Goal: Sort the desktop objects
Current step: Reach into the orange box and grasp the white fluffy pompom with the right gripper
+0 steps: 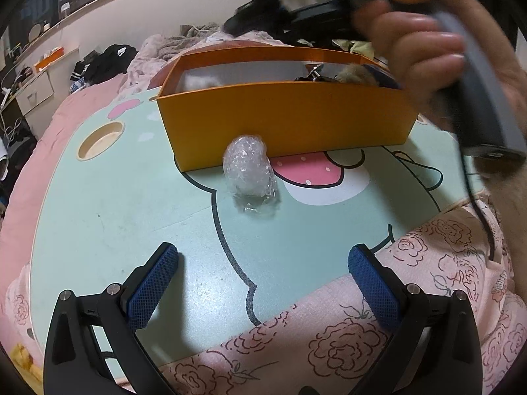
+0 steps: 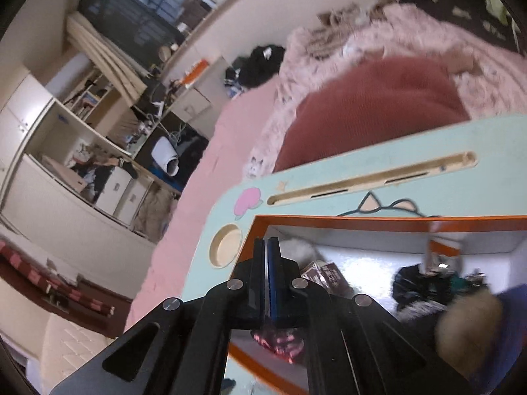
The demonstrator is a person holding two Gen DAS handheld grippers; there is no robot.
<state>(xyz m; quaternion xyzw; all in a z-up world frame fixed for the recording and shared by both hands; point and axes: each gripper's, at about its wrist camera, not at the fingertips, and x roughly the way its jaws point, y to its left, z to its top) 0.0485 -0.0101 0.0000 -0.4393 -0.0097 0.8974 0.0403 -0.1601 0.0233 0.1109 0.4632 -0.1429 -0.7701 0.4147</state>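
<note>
Left wrist view: orange box on surface, several items already inside. Bubble-wrap bundle not yet sorted, lies on surface touching box front wall. Left hand-held gripper spread wide, empty, near bundle, apart from it. Person's hand holds other tool above box.

Right wrist view: right hand-held gripper pressed together, nothing visibly pinched, over box's left end. Box holds dark clutter, packet, furry item. Judgement: mostly done; bundle left.

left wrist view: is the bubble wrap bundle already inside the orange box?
No, the bubble wrap bundle stands on the table against the outside of the orange box front wall.
</note>
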